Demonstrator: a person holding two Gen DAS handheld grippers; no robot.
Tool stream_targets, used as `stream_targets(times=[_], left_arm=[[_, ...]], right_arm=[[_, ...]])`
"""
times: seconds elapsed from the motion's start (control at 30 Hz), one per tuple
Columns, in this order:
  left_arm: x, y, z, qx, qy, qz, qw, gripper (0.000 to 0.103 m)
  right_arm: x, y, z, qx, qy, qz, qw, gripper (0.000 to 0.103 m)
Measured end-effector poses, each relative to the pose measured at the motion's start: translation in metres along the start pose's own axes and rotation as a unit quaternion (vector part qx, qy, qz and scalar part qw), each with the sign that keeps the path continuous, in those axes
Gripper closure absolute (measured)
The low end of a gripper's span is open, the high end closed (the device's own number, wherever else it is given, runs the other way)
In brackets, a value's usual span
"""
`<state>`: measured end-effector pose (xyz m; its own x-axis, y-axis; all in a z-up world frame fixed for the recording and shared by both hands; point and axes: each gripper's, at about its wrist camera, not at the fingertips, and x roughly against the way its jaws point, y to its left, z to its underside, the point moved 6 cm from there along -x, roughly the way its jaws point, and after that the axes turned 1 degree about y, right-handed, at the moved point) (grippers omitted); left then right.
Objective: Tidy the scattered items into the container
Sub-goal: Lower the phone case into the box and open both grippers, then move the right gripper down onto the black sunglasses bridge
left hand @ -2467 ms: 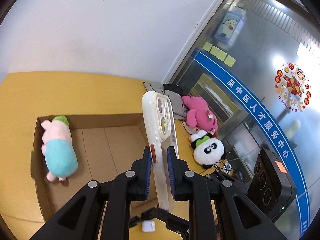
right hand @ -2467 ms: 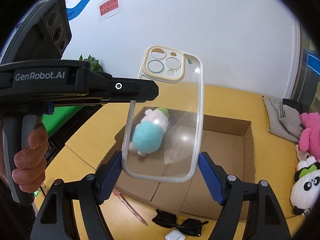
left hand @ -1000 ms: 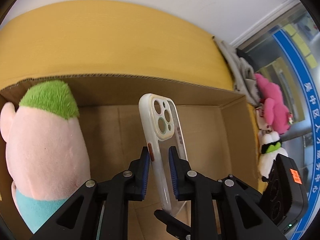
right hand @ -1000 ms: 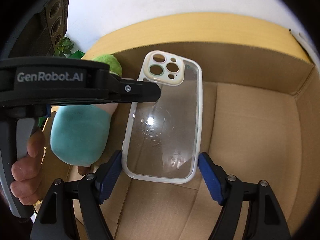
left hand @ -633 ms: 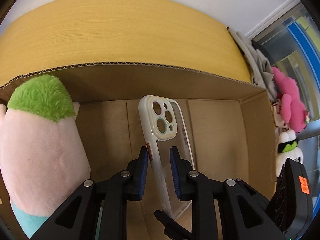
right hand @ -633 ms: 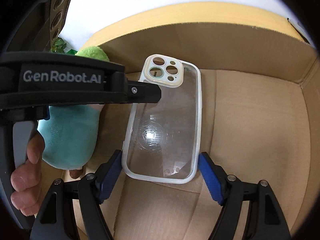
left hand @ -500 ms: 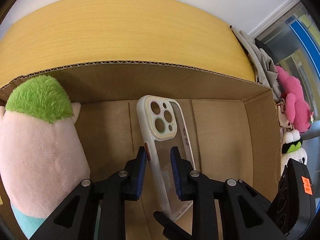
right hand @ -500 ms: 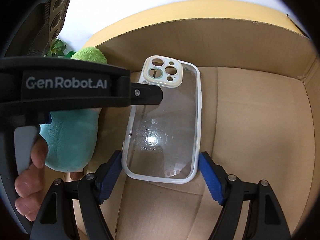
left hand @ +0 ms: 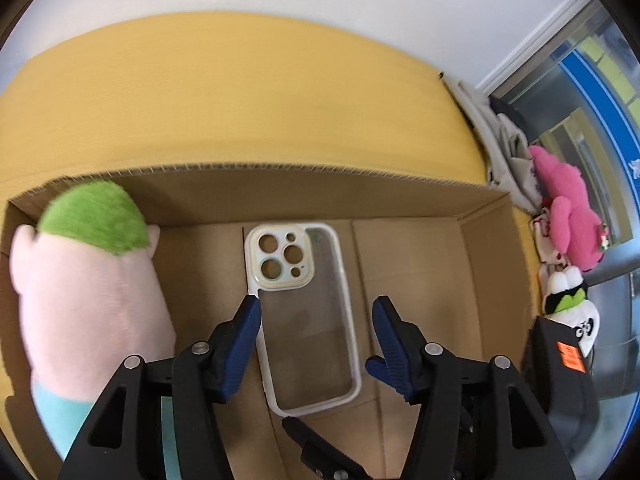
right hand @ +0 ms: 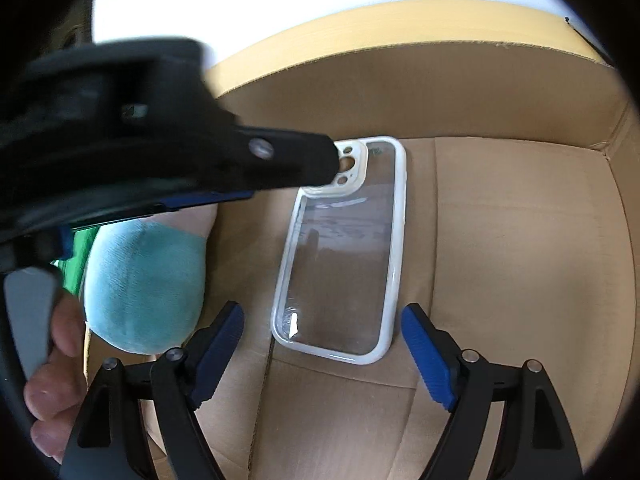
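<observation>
Fingers [left hand: 246,332] of the left gripper [left hand: 314,338] are spreading apart, and their blue pads touch nothing. Between and below them, the clear phone case [left hand: 302,312] lies flat on the floor of the cardboard box [left hand: 280,184], camera cutouts toward the far wall. Fingers [right hand: 424,352] of the right gripper [right hand: 320,354] are also opening wide and grip nothing; the phone case [right hand: 344,256] lies just beyond their tips. A pink plush toy [left hand: 88,280] with green hair and a teal lower half lies in the box beside the case. Outside the box, on the yellow counter [left hand: 240,100], sit a pink plush [left hand: 568,220] and a panda plush [left hand: 572,300].
</observation>
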<state>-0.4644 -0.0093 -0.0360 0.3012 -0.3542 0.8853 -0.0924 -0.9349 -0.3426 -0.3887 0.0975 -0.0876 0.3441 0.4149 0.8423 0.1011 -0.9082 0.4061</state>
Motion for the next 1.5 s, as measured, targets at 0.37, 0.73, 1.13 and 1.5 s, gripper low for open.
stream_targets(times=[0.37,0.73,1.13,1.5], left_arm=[[0.104,-0.026,0.050,-0.073,-0.087,0.011,0.9934,0.025],[0.171,-0.020,0.221,-0.087,-0.139,0.016,0.9864,0.013],[0.118,-0.020,0.343,-0.036,-0.100,0.055,0.9928,0.013],[0.100,-0.035,0.360,-0.039,-0.078,0.054,0.9948,0.013]], right_arm=[[0.078,0.025,0.034,0.066,-0.045,0.012,0.997,0.022],[0.199,0.003,0.147,0.172,-0.146,-0.013,0.974,0.022],[0.158,-0.028,0.229,0.219,-0.093,0.051,0.970,0.024],[0.108,-0.044,0.234,0.264,-0.041,0.067,0.961,0.071]])
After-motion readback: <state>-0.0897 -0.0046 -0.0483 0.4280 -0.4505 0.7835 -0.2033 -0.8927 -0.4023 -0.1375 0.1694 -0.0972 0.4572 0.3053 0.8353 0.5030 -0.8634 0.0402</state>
